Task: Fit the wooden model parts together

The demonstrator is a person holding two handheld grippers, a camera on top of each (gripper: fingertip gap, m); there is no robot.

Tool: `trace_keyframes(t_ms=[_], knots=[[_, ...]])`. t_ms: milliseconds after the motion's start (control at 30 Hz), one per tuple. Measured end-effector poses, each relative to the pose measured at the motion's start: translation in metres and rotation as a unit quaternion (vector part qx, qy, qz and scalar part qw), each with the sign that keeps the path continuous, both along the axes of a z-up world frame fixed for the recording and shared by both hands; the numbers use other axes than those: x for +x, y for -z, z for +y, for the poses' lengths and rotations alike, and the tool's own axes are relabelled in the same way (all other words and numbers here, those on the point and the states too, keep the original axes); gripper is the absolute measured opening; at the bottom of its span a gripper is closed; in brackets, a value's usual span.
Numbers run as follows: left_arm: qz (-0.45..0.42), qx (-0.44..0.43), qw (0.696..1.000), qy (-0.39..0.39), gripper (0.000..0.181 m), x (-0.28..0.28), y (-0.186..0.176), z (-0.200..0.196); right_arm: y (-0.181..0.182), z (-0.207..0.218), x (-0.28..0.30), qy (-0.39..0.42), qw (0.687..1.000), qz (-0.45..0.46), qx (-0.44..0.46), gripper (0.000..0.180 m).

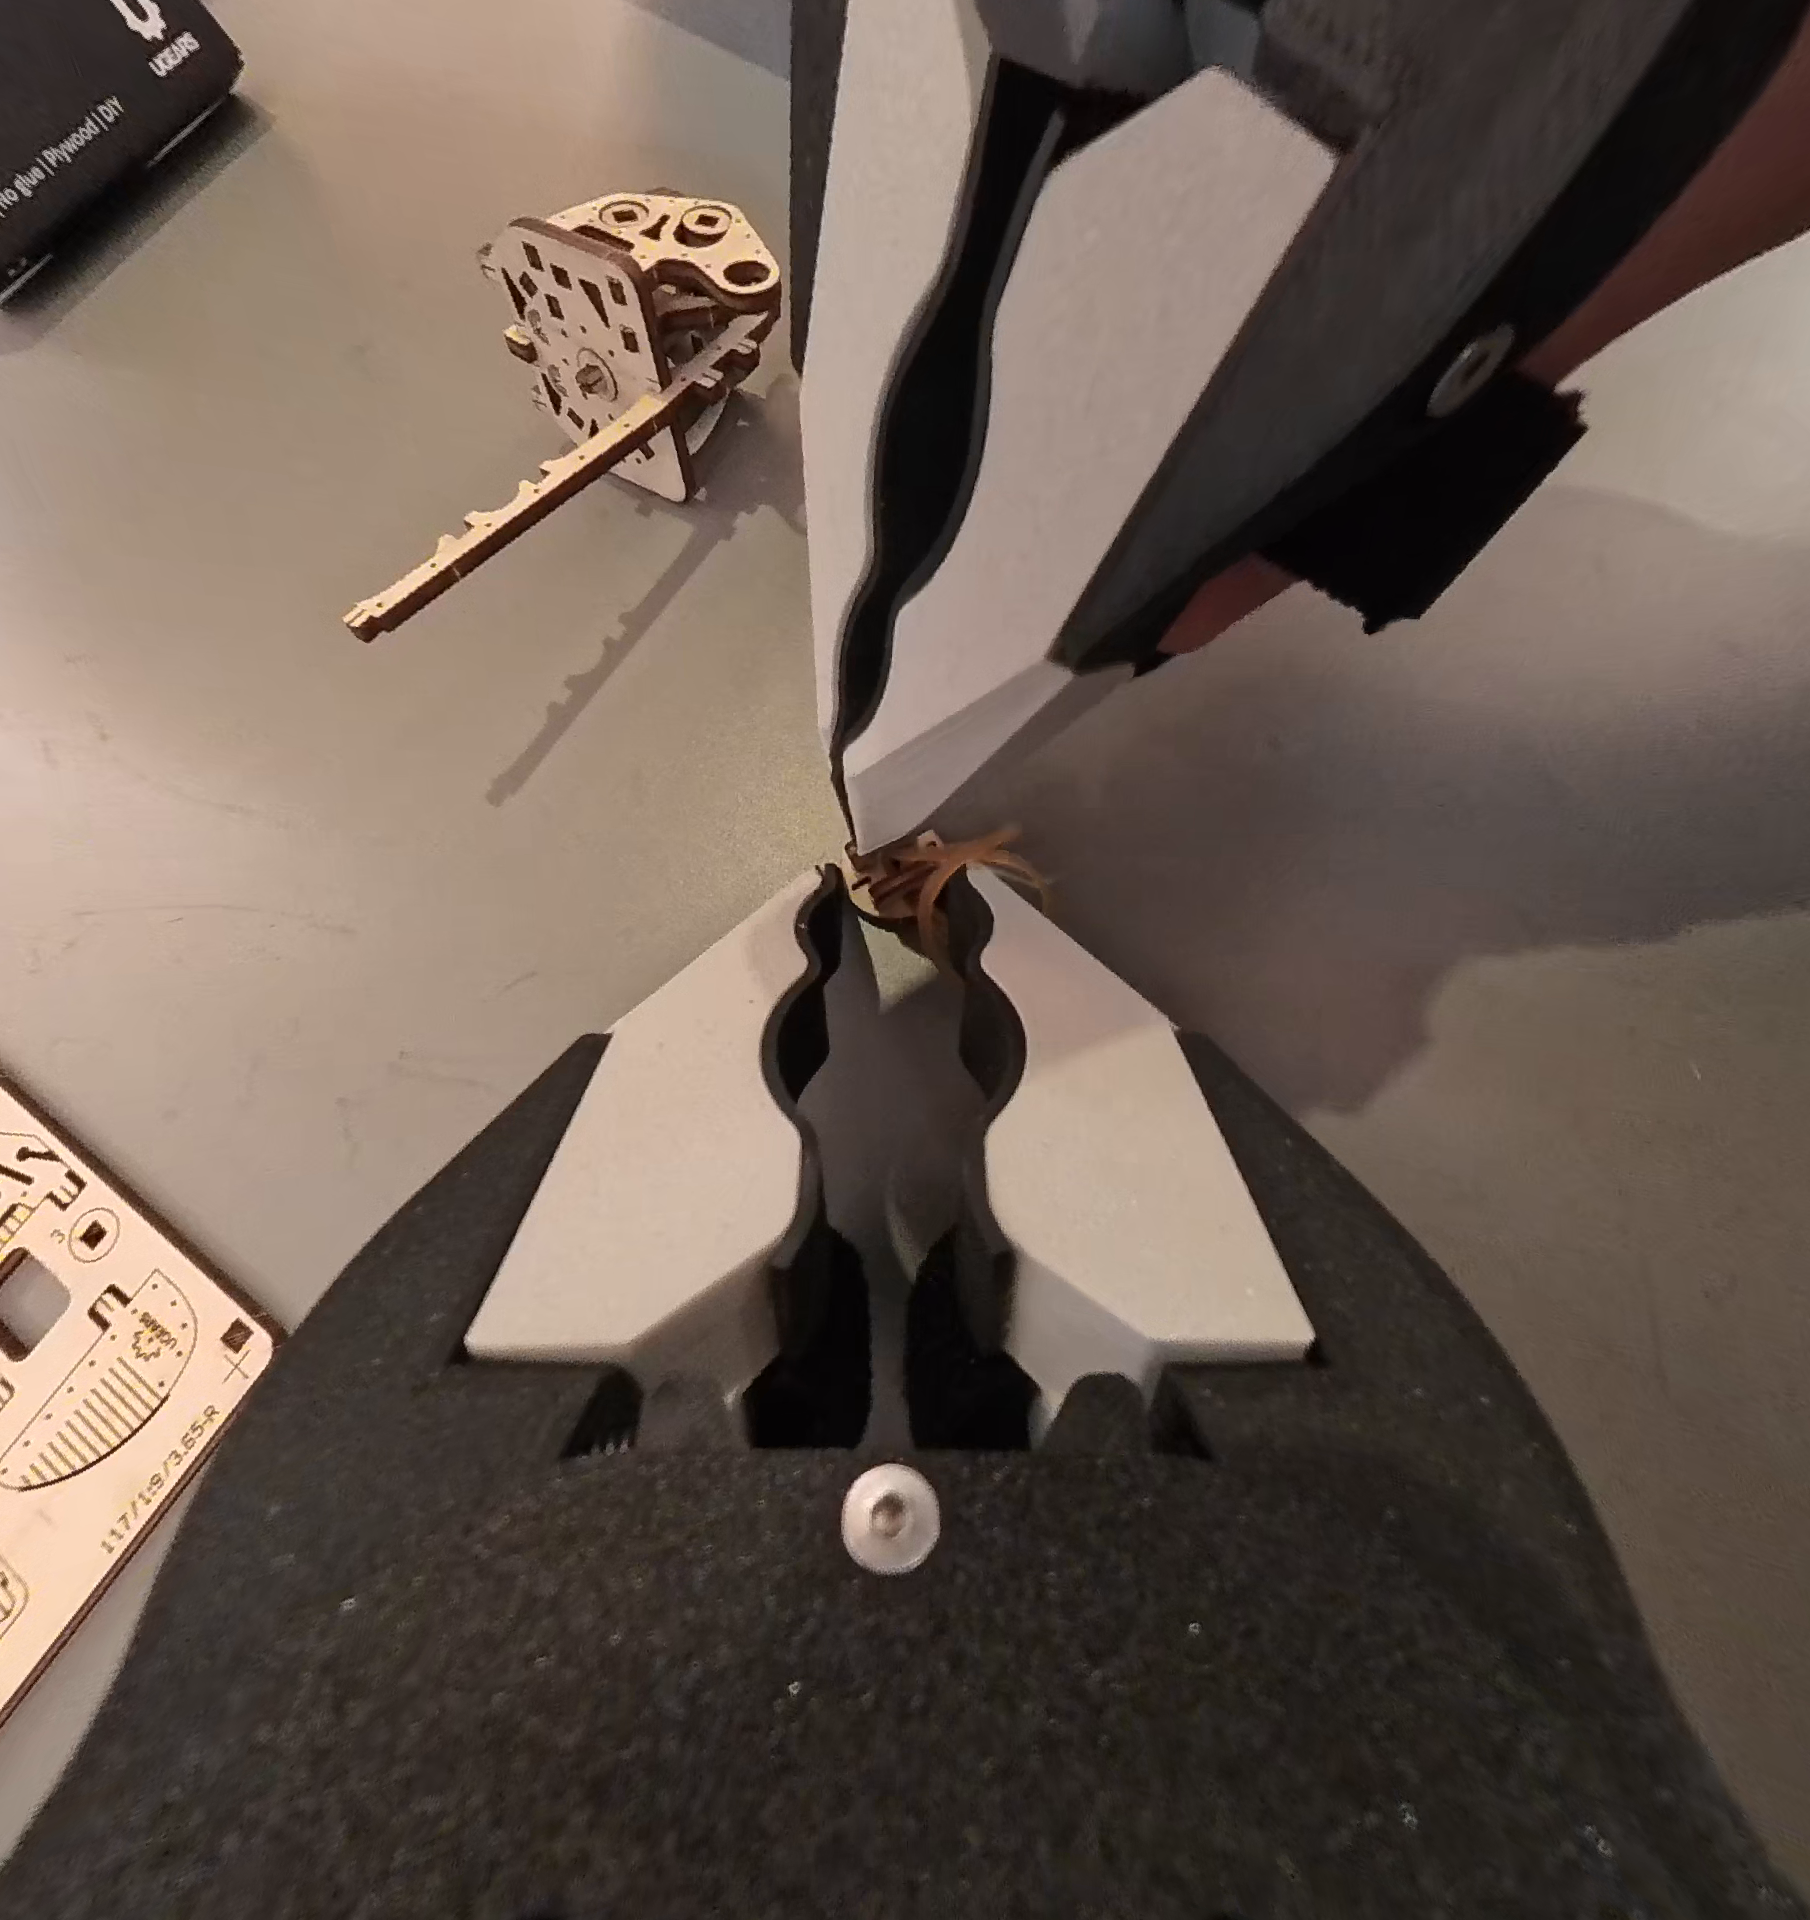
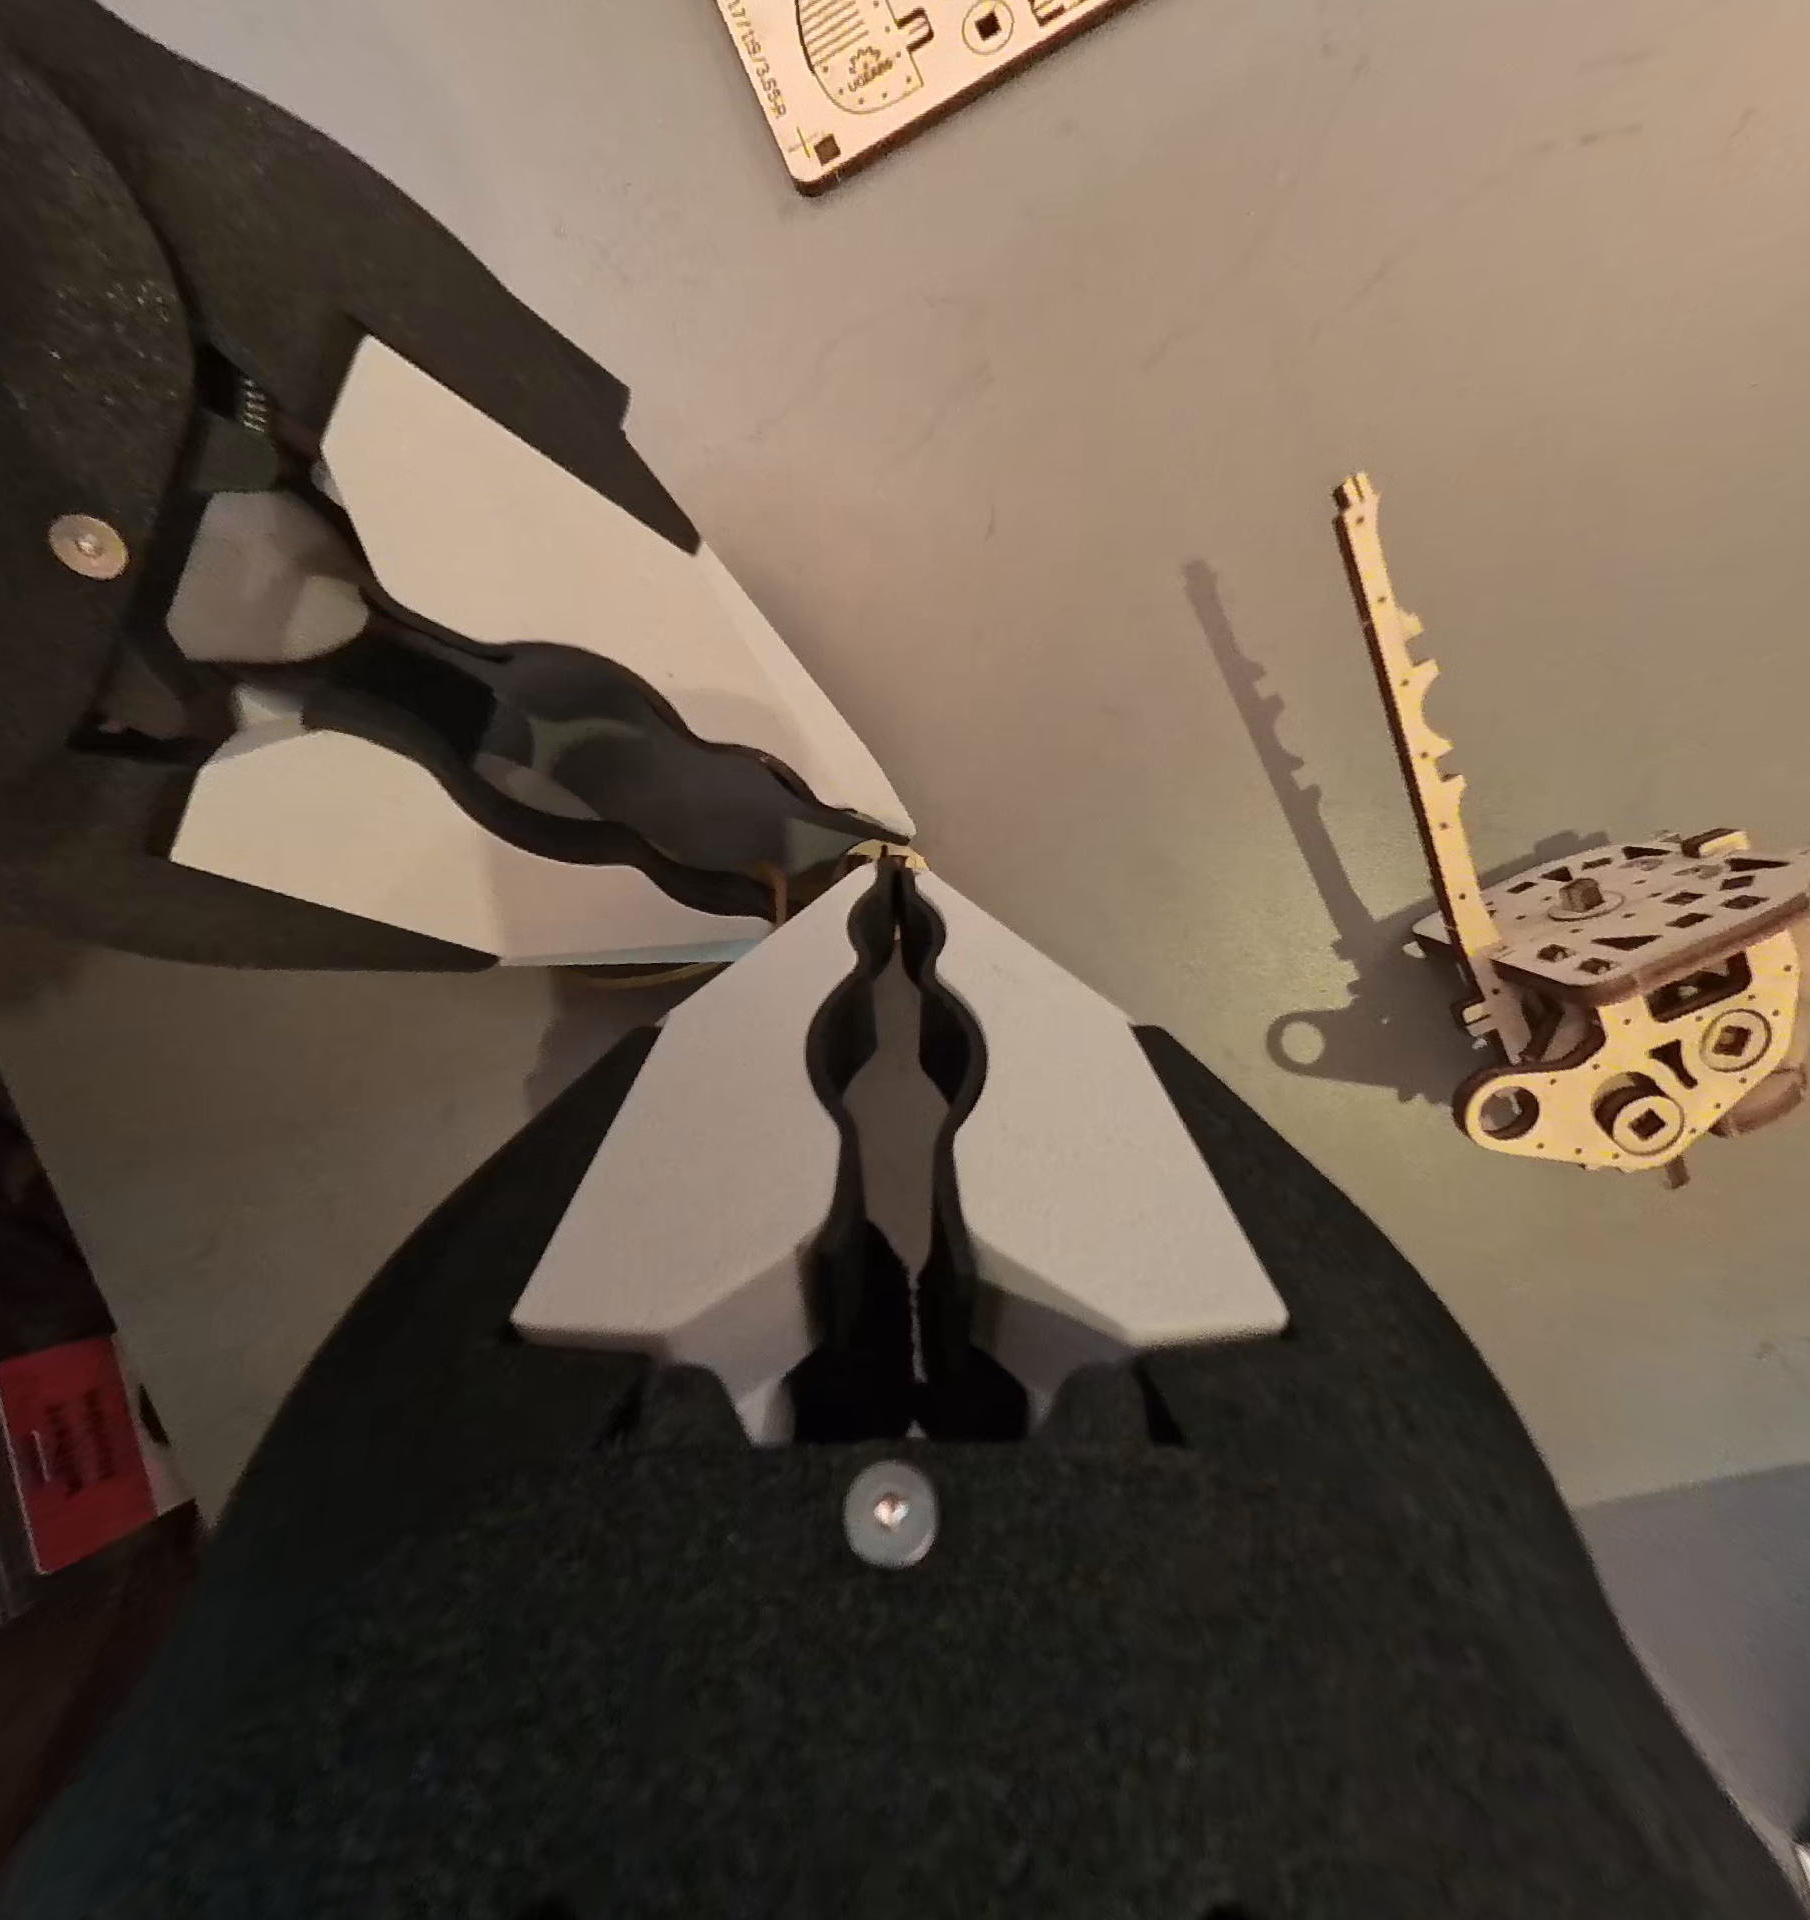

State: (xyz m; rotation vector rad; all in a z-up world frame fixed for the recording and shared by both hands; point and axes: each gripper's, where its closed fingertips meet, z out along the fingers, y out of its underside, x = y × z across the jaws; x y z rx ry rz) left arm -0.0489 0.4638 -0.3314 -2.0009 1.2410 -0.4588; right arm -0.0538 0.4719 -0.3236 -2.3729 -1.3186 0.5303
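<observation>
Wooden model parts, a tiny pale plywood cluster with a brown rubber band looped on it, sit pinched between both tools above the grey counter. The left hand-held gripper is clamped on the cluster; the right hand-held gripper, tips together, nips its edge. Farther off stands the half-built pale plywood model with its notched lever, and beyond lies a part sheet, so I judge assembly midway.
</observation>
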Motion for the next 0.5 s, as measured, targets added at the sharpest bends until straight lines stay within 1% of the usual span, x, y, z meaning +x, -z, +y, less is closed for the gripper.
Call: trace_keyframes(t_ms=[200,300,500], knots=[[0.000,0.000,1.000,0.000,0.018,0.0000,0.0001,0.0000,0.0017,-0.0014,-0.0016,0.005,1.000,-0.016,-0.013,0.000],[0.000,0.000,1.000,0.000,0.018,0.0000,0.0001,0.0001,0.0021,-0.0021,-0.0019,-0.003,0.999,-0.039,0.000,0.000],[-0.001,-0.002,1.000,0.000,0.018,0.0002,0.0001,0.0001,0.0006,-0.0005,-0.0010,0.001,0.999,-0.032,-0.012,0.000]])
